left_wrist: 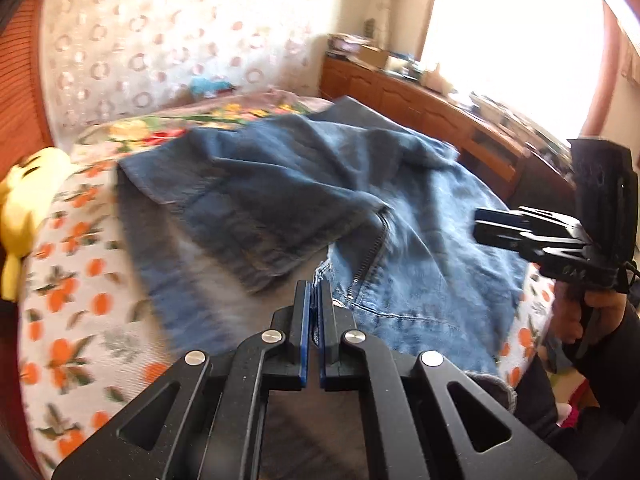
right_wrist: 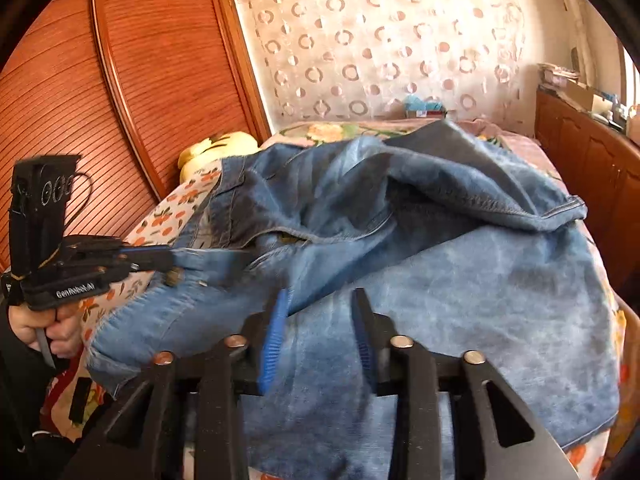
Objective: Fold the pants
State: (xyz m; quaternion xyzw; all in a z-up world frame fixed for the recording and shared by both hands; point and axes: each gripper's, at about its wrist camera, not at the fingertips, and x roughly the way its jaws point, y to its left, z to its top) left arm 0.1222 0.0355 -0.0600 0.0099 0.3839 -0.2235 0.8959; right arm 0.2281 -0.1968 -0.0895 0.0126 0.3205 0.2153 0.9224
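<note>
The left tongs fill the lower centre of the left wrist view: black plastic arms with silver rivets, blue ribbed pads pressed together on a thin edge of denim at the waistband of the pants. In the right wrist view the same tongs sit at the left edge, their side printed "GenRobot.AI" in white letters, the tips pinching the jeans' waistband beside a metal button; the left hand wraps the grip below, fingers curled around a trigger.

The right tongs occupy the lower centre of their own view, the jaws partly apart with denim lying between and beneath them, the pads not pressing it. In the left wrist view they appear at the right edge, held level by the right hand.

The pants are faded blue denim, crumpled and partly folded over, with stitched hems and a zipper, spread across a bed covered in white cloth printed with oranges. Farther back lie a yellow plush toy, a ribbed wooden wardrobe and a sheer curtain patterned with rings.
</note>
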